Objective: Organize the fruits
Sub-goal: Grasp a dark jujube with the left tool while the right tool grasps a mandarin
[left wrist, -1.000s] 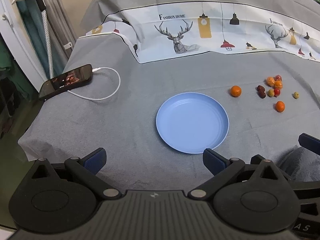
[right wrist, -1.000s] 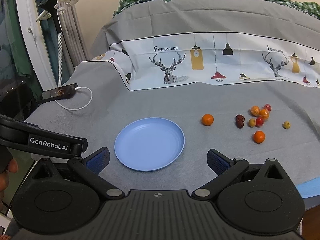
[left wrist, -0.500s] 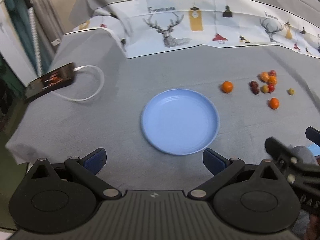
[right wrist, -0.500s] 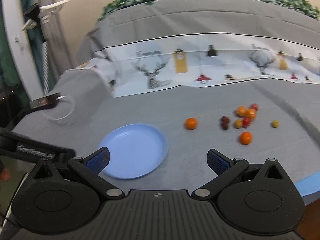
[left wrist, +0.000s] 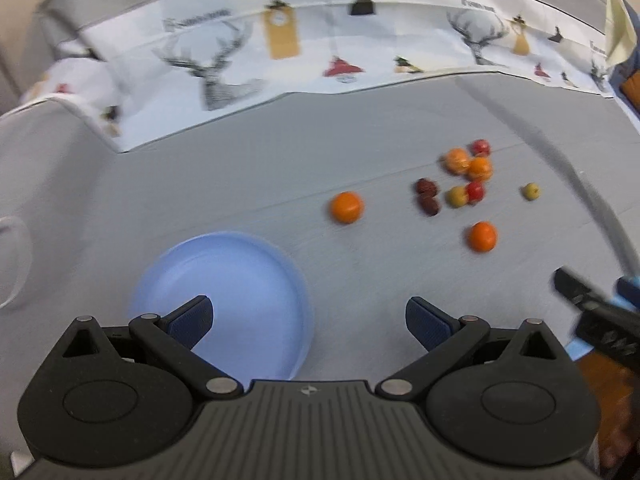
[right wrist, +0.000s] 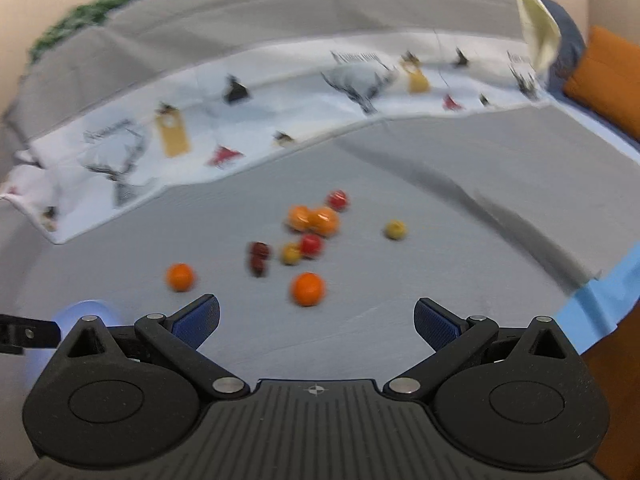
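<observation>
Several small fruits lie loose on the grey cloth. An orange one (left wrist: 346,207) sits apart at the left, another orange one (left wrist: 482,236) nearest me, two dark red ones (left wrist: 428,197), and a cluster of orange, red and yellow ones (left wrist: 469,172). The same fruits show in the right wrist view, with the near orange one (right wrist: 307,289) just ahead. A light blue plate (left wrist: 256,264) lies left of the fruits. My left gripper (left wrist: 308,320) is open and empty, its left finger over the plate. My right gripper (right wrist: 317,320) is open and empty, just short of the fruits.
A white printed cloth (left wrist: 320,40) with deer and lamps covers the back. A fold in the grey cloth (right wrist: 480,200) runs along the right. A blue edge (right wrist: 600,296) and an orange cushion (right wrist: 608,80) lie at the far right. Both views are motion-blurred.
Both grippers have swung right and forward toward the fruits. The plate has slid to the lower left of both views, and the phone and cable have left view. Jaws stay open.
</observation>
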A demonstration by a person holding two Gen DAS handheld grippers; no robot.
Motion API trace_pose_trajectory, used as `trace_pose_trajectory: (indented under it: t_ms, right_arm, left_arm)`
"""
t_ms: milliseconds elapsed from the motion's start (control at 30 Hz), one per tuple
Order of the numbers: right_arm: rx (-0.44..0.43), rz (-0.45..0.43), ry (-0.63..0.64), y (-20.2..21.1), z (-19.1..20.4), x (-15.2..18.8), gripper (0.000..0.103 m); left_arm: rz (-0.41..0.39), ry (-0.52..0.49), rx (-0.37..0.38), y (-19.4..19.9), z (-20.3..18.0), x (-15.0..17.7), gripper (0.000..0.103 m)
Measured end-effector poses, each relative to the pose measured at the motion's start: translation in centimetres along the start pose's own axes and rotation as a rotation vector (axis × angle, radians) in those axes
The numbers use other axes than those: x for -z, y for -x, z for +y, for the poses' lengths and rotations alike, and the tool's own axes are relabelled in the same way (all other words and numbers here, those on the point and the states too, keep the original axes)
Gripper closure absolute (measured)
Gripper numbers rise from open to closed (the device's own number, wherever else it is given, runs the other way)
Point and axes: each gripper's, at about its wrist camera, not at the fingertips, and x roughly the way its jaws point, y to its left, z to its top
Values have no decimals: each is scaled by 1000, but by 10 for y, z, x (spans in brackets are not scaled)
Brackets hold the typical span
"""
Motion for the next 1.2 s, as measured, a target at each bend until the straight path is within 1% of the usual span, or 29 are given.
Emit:
trace_pose_trajectory:
  t_ms: [33, 100, 200, 267, 333, 367, 400, 433, 500, 533, 567, 600, 667, 700, 733, 767, 800, 833, 967, 1067, 1200]
  right_arm:
    - [3, 32, 11, -16, -2, -2, 0]
    - [-27, 129, 66, -55, -1, -4, 1]
    - [-38, 194, 93, -105, 4, -5, 1]
    - [-48, 236, 122, -135, 8, -7, 1]
    - [-65, 309, 124, -167, 9, -11, 3]
    - [-59, 322, 120, -175, 9, -13, 4]
    - [-59, 305, 132, -176, 11, -15, 4]
    - [-69, 279, 153, -176, 13, -16, 8]
    - [-32, 249, 180, -174, 14, -16, 37]
    - [-18, 235, 188, -171, 14, -16, 46]
    - [-10, 222, 198, -168, 13, -16, 72]
    - [-6, 222, 207, -166, 11, -16, 71]
    - [-28, 225, 191, -161, 1, -16, 71]
    - [-28, 228, 168, -160, -5, -18, 71]
    - [-24, 230, 144, -159, -12, -20, 71]
    - [-21, 230, 133, -159, -18, -22, 71]
    - [-15, 227, 119, -157, -23, -22, 71]
    - [-13, 223, 106, -158, -26, -21, 71]
    - [-20, 212, 103, -161, -29, -18, 70]
    - [-21, 212, 114, -165, -26, -20, 64]
    - [-28, 203, 137, -170, -21, -20, 52]
  left_arm:
    - [5, -2, 11, -13, -7, -9, 0]
    - [21, -13, 16, -41, -20, -25, 0]
    - [52, -63, 46, -81, -41, -46, 0]
    - [75, -91, 30, -106, -55, -59, 0]
    - [87, -91, 31, -127, -65, -70, 0]
    - [92, -82, 43, -136, -69, -75, 0]
    - [99, -71, 52, -145, -72, -80, 0]
    - [109, -56, 64, -155, -76, -84, 0]
    - [143, -35, 81, -174, -84, -92, 0]
    - [161, -29, 72, -184, -90, -95, 1]
    - [175, -29, 55, -192, -96, -97, 1]
    - [170, -38, 46, -197, -101, -98, 2]
    - [122, -83, 56, -197, -112, -97, 18]
    - [132, -104, 72, -199, -117, -97, 42]
    - [174, -116, 105, -205, -120, -98, 64]
    - [199, -105, 126, -209, -120, -98, 70]
    - [191, -87, 129, -210, -119, -98, 74]
    - [168, -73, 132, -209, -117, -98, 83]
    - [141, -30, 193, -209, -103, -96, 83]
    - [123, -37, 199, -209, -96, -92, 82]
    - [139, -18, 223, -207, -90, -94, 79]
